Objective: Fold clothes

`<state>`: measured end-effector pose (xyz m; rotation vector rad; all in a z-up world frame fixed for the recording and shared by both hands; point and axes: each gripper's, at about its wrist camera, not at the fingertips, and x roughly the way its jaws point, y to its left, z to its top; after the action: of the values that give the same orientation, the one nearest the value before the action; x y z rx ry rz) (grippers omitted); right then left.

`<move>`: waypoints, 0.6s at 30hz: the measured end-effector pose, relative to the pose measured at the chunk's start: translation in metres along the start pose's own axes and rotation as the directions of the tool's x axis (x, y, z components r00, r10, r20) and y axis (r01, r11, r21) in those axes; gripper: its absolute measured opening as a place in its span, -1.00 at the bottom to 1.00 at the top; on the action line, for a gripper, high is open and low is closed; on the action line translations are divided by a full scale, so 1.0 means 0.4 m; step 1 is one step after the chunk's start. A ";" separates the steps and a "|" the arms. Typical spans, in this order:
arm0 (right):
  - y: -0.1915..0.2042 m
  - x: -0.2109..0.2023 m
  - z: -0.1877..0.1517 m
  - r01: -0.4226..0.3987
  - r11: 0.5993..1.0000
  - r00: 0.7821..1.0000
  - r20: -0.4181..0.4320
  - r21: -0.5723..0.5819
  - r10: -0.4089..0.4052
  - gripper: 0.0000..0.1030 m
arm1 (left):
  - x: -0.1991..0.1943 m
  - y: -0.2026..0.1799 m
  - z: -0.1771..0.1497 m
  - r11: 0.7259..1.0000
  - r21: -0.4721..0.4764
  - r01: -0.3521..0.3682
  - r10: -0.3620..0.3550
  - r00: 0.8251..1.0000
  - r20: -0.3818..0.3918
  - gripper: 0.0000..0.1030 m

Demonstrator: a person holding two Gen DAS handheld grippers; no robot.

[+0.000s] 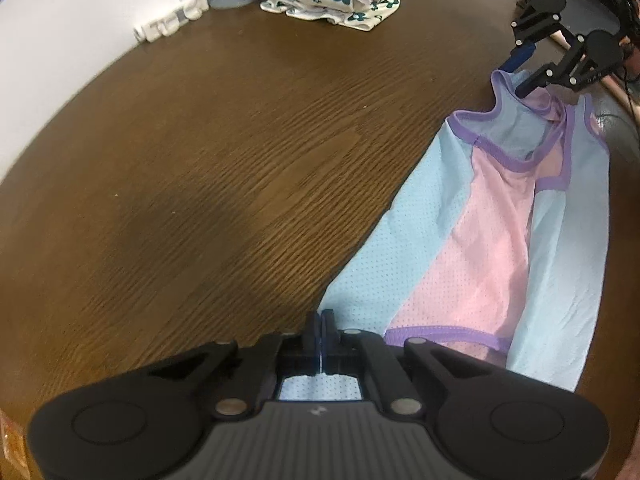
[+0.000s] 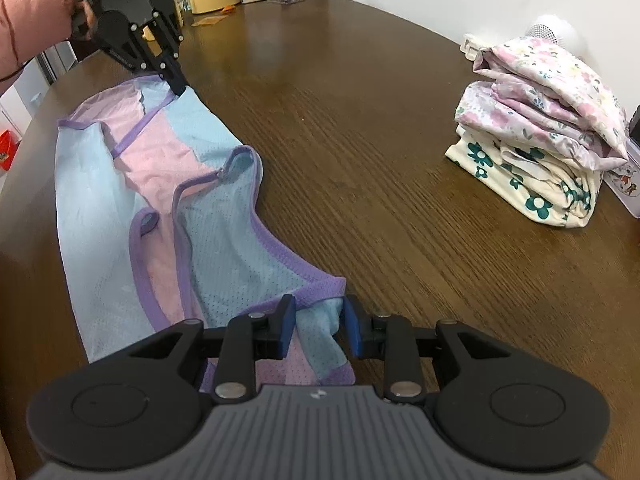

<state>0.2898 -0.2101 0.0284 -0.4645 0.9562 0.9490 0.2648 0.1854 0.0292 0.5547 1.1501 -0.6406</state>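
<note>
vest of thin perforated mesh, pale blue at the sides with a pink middle panel and purple binding round the neck, armholes and hem, lies stretched along the right side of the left wrist frame and the left side of the right wrist frame, on a dark brown wood-grain table. it is long and narrow, its layers rumpled and partly overlapping.

left gripper, at the bottom centre of its own frame, has its blue-padded fingers pressed together on the blue corner of the vest near the hem; in the right wrist view it shows at upper left, tips on the cloth edge.

right gripper, at the bottom centre of its frame, has its fingers spread, with a bunched blue and purple shoulder strap lying between the pads; in the left wrist view it sits at upper right, at the strap end.

folded floral clothes are stacked at the right of the right wrist frame, well apart from the vest.
</note>
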 end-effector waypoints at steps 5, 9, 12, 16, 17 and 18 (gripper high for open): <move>0.013 -0.008 0.002 0.022 0.999 1.000 0.017 -0.028 -0.021 -0.94 | 0.007 -0.090 -0.021 0.981 0.057 -0.186 0.182 0.981 0.069 -1.00; 0.039 -0.030 0.010 0.050 0.996 0.998 0.049 -0.072 -0.046 -0.98 | -0.014 -0.154 -0.041 0.941 0.073 -0.330 0.318 0.938 0.140 -1.00; 0.085 -0.070 0.014 0.095 0.986 0.993 0.090 -0.138 -0.083 -0.99 | -0.077 -0.227 -0.062 0.906 0.070 -0.418 0.395 0.893 0.217 -1.00; 0.193 -0.155 -0.013 0.174 0.948 0.978 0.160 -0.268 -0.134 -0.99 | -0.178 -0.380 -0.127 0.840 0.089 -0.536 0.485 0.813 0.322 -1.00; 0.225 -0.179 -0.028 0.195 0.933 0.973 0.182 -0.303 -0.144 -0.99 | -0.187 -0.416 -0.155 0.832 0.092 -0.548 0.493 0.804 0.333 -1.00; 0.257 -0.202 -0.047 0.212 0.918 0.968 0.199 -0.335 -0.151 -0.99 | -0.189 -0.449 -0.182 0.828 0.093 -0.553 0.497 0.800 0.336 -1.00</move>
<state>0.1747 -0.2070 0.0934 -0.7515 0.5744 0.9761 0.0693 0.1240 0.0644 0.8701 0.6024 -0.3261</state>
